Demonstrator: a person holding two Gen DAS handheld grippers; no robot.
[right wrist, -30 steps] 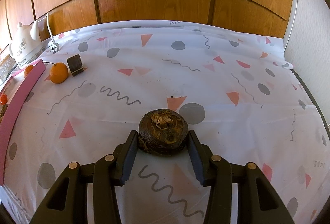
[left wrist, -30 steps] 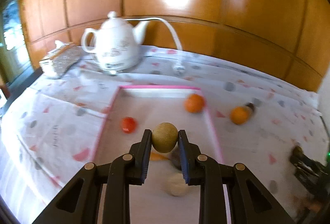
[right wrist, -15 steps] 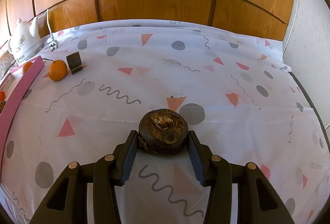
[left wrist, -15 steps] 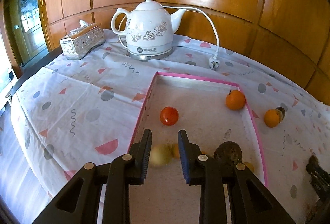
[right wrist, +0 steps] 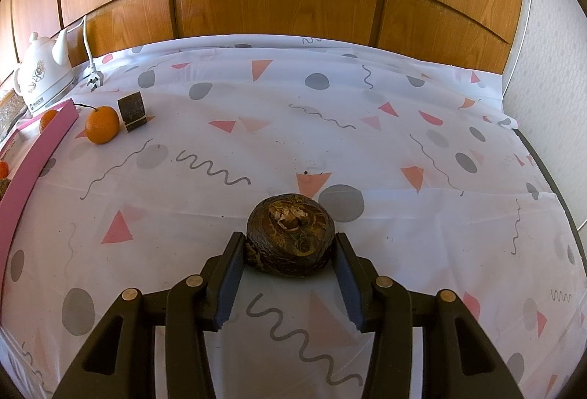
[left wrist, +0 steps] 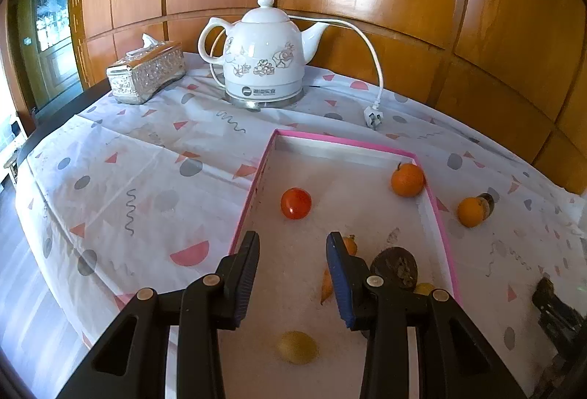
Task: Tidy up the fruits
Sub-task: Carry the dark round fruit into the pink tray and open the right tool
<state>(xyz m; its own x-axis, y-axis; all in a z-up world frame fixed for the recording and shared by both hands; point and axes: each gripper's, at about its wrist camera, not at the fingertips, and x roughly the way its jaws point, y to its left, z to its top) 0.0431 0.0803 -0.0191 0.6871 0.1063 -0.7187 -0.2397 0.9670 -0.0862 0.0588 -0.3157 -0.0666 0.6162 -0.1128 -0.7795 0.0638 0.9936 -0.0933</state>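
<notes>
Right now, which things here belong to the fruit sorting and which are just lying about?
Job:
pink-rimmed tray
red tomato
orange in tray
orange on cloth
yellow fruit
dark brown fruit

Lying about:
white kettle
kettle plug
tissue box
small dark block

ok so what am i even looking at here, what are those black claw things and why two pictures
Each picture comes from a camera on a hand-held gripper, one per hand, looking along its two black fingers. The left gripper hangs over a pink-edged tray, jaws opening with nothing between them; a yellowish fruit lies below, beside a red tomato, an orange and a dark brown fruit. The right gripper is closed on another dark brown round fruit on the patterned tablecloth. A white kettle stands behind.
</notes>
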